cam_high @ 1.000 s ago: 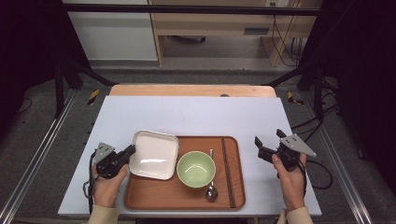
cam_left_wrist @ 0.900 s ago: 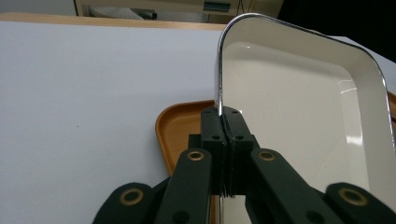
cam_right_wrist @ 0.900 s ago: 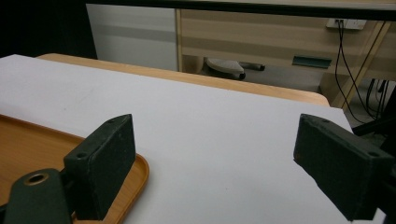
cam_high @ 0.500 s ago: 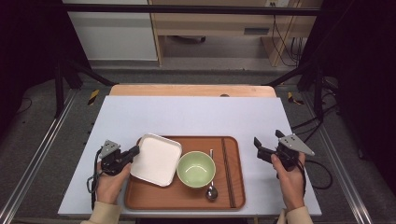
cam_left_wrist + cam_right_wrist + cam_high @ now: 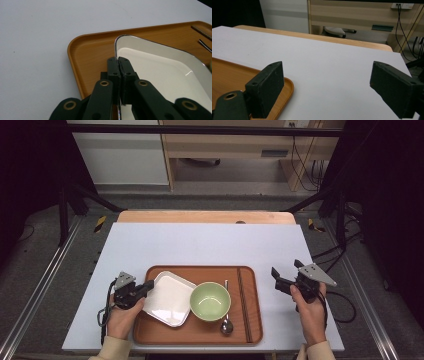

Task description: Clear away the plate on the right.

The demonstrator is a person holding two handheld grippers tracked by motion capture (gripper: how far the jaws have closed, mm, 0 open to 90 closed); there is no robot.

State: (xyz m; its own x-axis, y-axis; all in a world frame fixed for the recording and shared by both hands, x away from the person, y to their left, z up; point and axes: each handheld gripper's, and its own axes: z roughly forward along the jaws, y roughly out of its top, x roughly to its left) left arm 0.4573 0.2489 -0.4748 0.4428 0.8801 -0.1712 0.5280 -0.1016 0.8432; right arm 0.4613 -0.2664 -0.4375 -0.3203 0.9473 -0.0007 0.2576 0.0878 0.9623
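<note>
even overhead light, dark surroundings, soft shadows, slight glare on white plate (image 5: 160, 67)

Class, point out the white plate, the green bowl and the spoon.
Plate (image 5: 170, 299): high view, middle of its flat base.
Bowl (image 5: 210, 300): high view, inside bottom.
Spoon (image 5: 227, 325): high view, its scoop end.

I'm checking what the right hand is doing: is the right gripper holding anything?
No. The right gripper has its jaws wide apart with only bare table between them.

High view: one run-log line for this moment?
left gripper: shut on square white plate rim | plate: on brown wooden tray, beside green bowl | right gripper: open, holding nothing, right of tray
</note>
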